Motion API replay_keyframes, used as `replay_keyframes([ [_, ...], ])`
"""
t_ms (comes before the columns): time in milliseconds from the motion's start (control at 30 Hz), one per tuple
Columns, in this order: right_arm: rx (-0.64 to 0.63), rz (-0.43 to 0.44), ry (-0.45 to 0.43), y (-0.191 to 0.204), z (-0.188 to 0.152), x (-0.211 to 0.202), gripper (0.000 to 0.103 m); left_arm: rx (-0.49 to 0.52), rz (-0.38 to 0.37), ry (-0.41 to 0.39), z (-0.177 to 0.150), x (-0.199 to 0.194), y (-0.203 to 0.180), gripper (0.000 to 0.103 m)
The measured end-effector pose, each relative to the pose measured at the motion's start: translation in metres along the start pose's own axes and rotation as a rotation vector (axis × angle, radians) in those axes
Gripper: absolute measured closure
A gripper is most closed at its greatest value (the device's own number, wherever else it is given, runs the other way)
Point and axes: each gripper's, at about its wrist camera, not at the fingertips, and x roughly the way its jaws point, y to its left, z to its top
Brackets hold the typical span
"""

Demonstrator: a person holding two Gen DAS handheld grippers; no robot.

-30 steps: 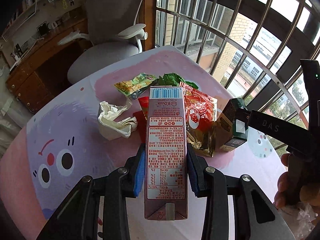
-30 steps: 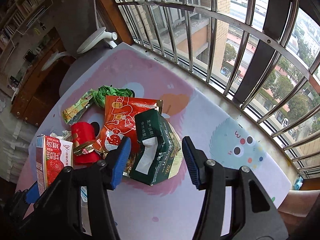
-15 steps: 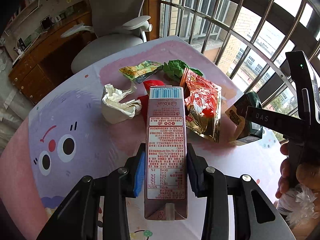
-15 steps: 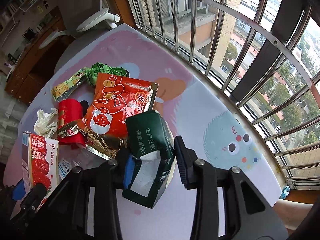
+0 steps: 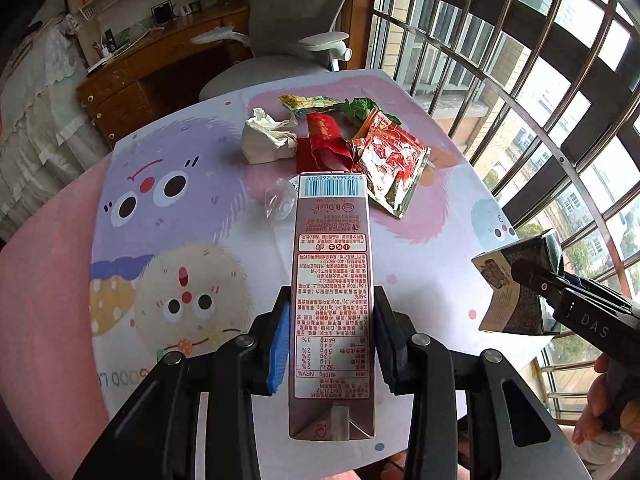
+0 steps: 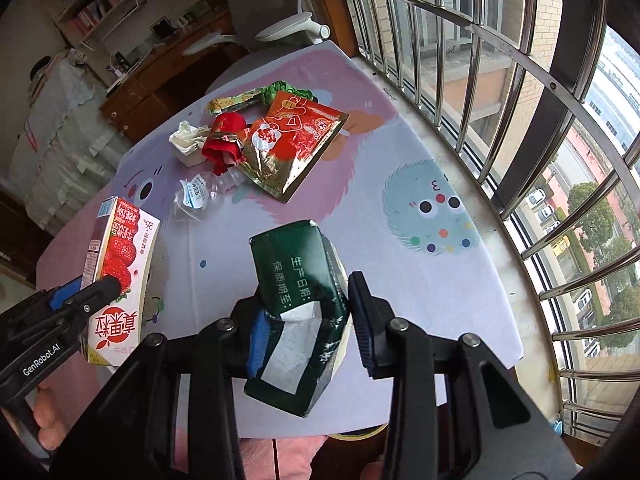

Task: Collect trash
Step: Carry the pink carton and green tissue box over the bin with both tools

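Above the near edge of the round table [image 5: 60, 280] with its cartoon-monster cloth, both grippers hold cartons clear of the surface. The left gripper [image 5: 331, 344] pinches a strawberry milk carton [image 5: 332, 280] between its blue pads, nutrition panel facing the camera and barcode end pointing toward the trash pile; in the right wrist view the same carton [image 6: 120, 280] shows its strawberry side. Beyond the milk carton, lying on the cloth, sit the remaining pieces — a crumpled white tissue [image 5: 266, 142] farthest left, a clear crushed plastic cup [image 5: 282, 200] just in front of it, a red wrapper [image 5: 326, 144] beside the tissue, a yellow-green snack wrapper [image 5: 310, 102] and a green wrapper [image 5: 362, 108] behind that, and a red-and-gold foil snack bag [image 5: 394, 168] to the right. Well right of the milk carton — off the table's edge in the left view — the right gripper [image 6: 306, 332] is clamped on a dark green carton [image 6: 298, 304], squeezing its sides inward; a hand [image 5: 604, 412] grips that tool's handle.
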Motion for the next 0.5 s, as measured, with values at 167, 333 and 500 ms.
replay_keyframes([
  [167, -0.106, 0.073, 0.001, -0.022, -0.043, -0.047, 0.070, -0.092, 0.034, -0.009, -0.073, -0.038, -0.029, 0.067],
  [333, -0.176, 0.120, 0.027, -0.041, -0.088, -0.080, 0.070, -0.137, 0.045, 0.011, -0.141, -0.063, -0.058, 0.067],
  [500, -0.207, 0.175, 0.087, -0.046, -0.131, -0.088, 0.070, -0.122, 0.071, 0.030, -0.185, -0.086, -0.078, 0.067],
])
